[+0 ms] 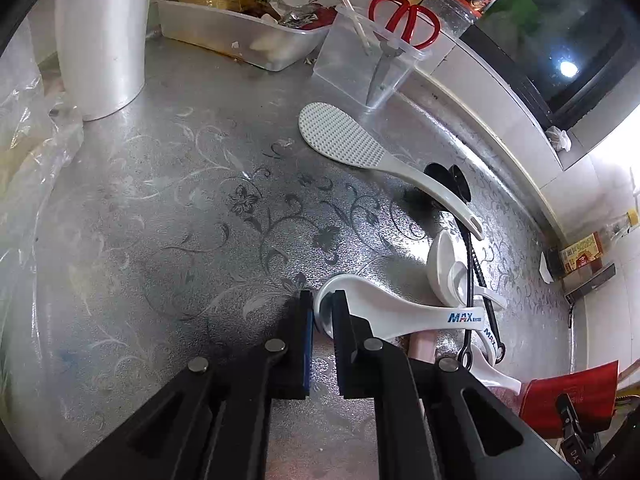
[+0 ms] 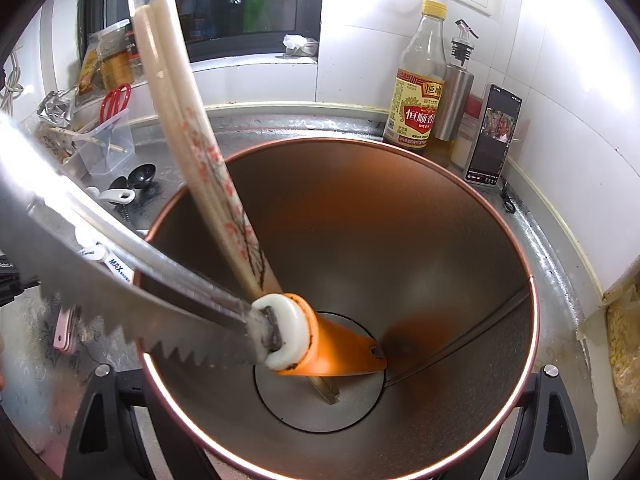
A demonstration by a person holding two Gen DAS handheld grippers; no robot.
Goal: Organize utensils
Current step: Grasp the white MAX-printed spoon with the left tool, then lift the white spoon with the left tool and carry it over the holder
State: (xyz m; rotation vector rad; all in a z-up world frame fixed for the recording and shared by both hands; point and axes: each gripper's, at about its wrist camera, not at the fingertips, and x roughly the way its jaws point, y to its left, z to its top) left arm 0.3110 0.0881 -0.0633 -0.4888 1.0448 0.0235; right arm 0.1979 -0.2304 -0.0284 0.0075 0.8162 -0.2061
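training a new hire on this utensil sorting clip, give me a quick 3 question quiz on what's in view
1. True or false: the left tool is shut on the bowl of a white spoon.
2. Which item stands inside the clear holder? A) red-handled scissors B) white rice paddle C) black ladle
3. Fill in: the orange-handled serrated knife and the chopsticks stand in a round ____ that the right tool straddles.

Key: 1 true; 2 A; 3 canister
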